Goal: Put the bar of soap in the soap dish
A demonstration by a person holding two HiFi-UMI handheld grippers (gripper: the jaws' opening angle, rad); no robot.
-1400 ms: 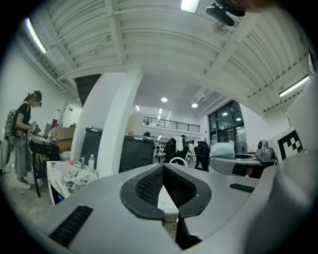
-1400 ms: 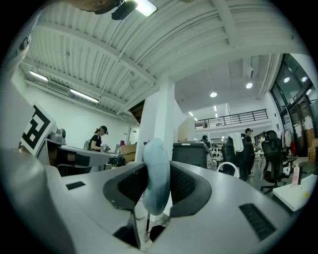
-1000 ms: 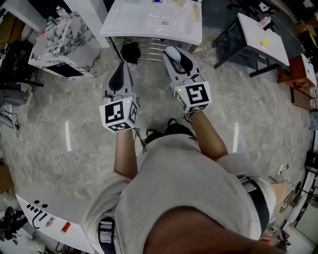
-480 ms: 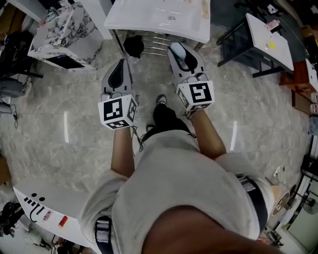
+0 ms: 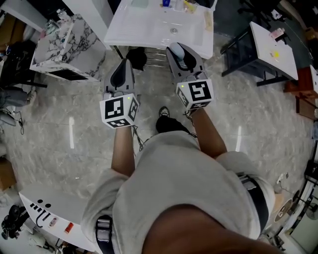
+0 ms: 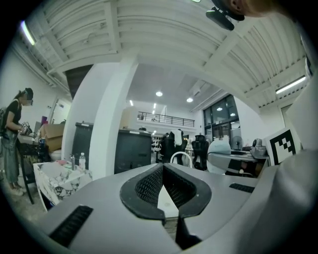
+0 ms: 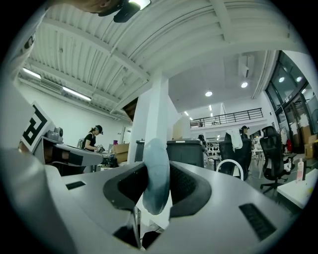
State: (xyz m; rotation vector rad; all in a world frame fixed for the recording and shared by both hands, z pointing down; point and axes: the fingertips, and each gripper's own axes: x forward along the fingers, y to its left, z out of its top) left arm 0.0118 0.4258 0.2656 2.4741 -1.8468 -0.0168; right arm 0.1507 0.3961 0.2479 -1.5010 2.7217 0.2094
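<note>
A pale blue bar of soap [image 7: 156,174] stands on edge between the pads of my right gripper [image 7: 157,171], which is shut on it. In the head view the soap [image 5: 182,55] shows at the tip of the right gripper [image 5: 179,50], just short of the front edge of the white washbasin [image 5: 144,31]. My left gripper [image 5: 122,68] is held level beside it, lower left of the basin. Its jaws meet at the tips with nothing between them [image 6: 162,167]. Several small items [image 5: 166,3] stand at the basin's back rim; I cannot make out a soap dish among them.
A metal rack [image 5: 149,49] sits under the basin. A marble-patterned cabinet [image 5: 69,42] stands at the left, a white table [image 5: 273,47] at the right, a white desk [image 5: 47,211] at lower left. A person [image 6: 12,141] stands far left. A curved white tap [image 7: 229,168] rises ahead.
Both grippers have moved forward together with the person's step, and the washbasin is now closer to them. The soap stays in the right gripper. The left jaws have not changed.
</note>
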